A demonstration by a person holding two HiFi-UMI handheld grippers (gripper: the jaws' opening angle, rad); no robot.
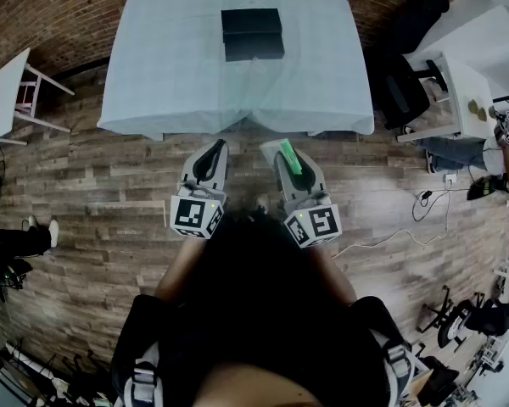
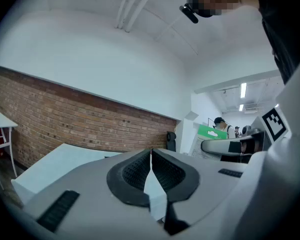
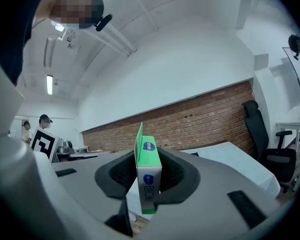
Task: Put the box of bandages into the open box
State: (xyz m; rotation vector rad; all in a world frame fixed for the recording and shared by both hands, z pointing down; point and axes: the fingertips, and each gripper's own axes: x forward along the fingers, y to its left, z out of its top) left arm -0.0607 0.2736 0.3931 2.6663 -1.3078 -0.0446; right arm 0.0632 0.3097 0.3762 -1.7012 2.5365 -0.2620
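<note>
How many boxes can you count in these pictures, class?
2. The green box of bandages is clamped in the right gripper; the black open box sits on the table. Others may be hidden.

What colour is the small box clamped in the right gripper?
The box is green and white with blue marks; clearest in the right gripper view.

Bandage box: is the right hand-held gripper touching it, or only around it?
Touching. The right gripper view shows the right hand-held gripper with both pads pressed against the sides of the green bandage box.
</note>
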